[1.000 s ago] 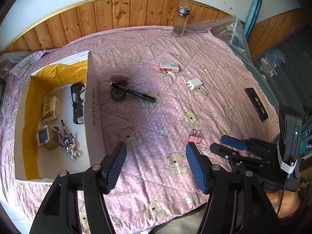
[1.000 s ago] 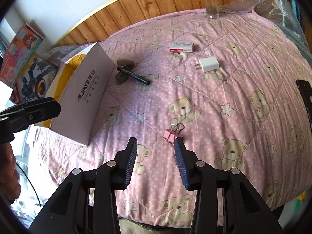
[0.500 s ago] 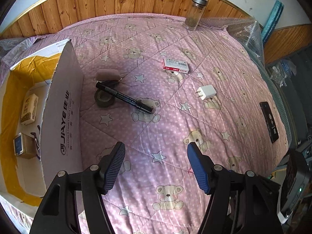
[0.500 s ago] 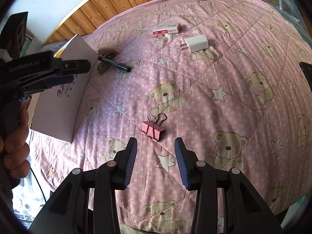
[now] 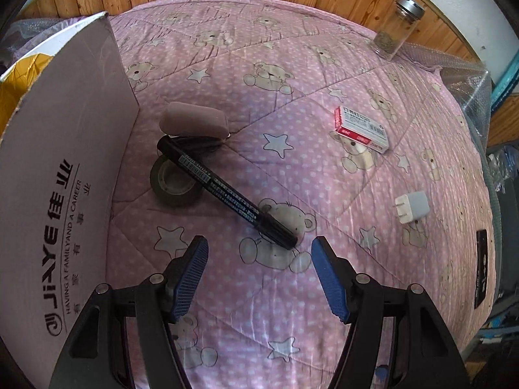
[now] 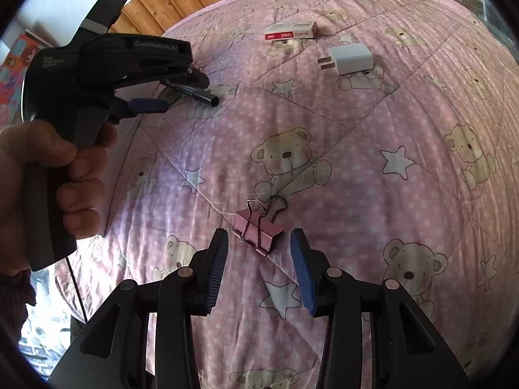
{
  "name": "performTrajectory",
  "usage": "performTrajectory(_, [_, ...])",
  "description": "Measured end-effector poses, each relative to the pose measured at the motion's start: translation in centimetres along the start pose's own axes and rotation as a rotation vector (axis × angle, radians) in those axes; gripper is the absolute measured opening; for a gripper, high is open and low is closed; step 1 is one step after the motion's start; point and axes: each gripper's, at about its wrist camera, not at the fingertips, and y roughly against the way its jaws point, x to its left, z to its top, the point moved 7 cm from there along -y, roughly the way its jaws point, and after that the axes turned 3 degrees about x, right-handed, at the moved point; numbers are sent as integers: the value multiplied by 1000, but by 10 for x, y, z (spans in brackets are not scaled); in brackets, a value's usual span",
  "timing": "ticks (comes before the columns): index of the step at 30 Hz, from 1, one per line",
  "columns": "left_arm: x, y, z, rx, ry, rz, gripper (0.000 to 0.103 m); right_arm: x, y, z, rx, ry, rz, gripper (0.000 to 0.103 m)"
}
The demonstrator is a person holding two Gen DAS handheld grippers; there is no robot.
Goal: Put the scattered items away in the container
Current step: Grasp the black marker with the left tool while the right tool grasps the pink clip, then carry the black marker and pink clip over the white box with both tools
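Note:
A black marker (image 5: 223, 193) lies slanted on the pink bear quilt, its upper end resting over a grey tape roll (image 5: 175, 184) beside a brown pouch (image 5: 194, 120). My left gripper (image 5: 259, 278) hangs open just short of the marker's lower tip. The white cardboard box (image 5: 61, 175) stands at the left. In the right wrist view a pink binder clip (image 6: 258, 230) lies just ahead of my open right gripper (image 6: 259, 272), between the fingertips' line. The left gripper's body (image 6: 107, 64), held by a hand (image 6: 58, 175), shows at the upper left there, over the marker's tip (image 6: 202, 95).
A red and white small box (image 5: 361, 129), a white charger plug (image 5: 412, 207) and a black remote (image 5: 481, 267) lie farther right on the quilt. A glass jar (image 5: 397, 27) stands by the wooden wall. Bubble wrap (image 5: 464, 77) covers the far right corner.
Both grippers have moved forward and down toward the quilt. The left one closed in on the marker; the right one closed in on the binder clip. Both stayed open.

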Motion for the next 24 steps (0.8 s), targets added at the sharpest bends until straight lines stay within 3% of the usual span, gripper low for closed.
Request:
performTrajectory(5, [5, -23, 11, -8, 29, -37, 67, 7, -9, 5, -29, 61, -38, 44])
performTrajectory(7, [4, -24, 14, -53, -3, -26, 64, 9, -10, 8, -43, 85, -54, 44])
performTrajectory(9, [5, -23, 13, -81, -41, -4, 43, 11, -11, 9, -57, 107, -68, 40])
performTrajectory(14, [20, -16, 5, -79, -51, -72, 16, 10, -10, 8, -81, 122, -62, 35])
performTrajectory(24, [12, 2, -15, -92, -167, -52, 16, -2, 7, 14, -144, 41, -7, 35])
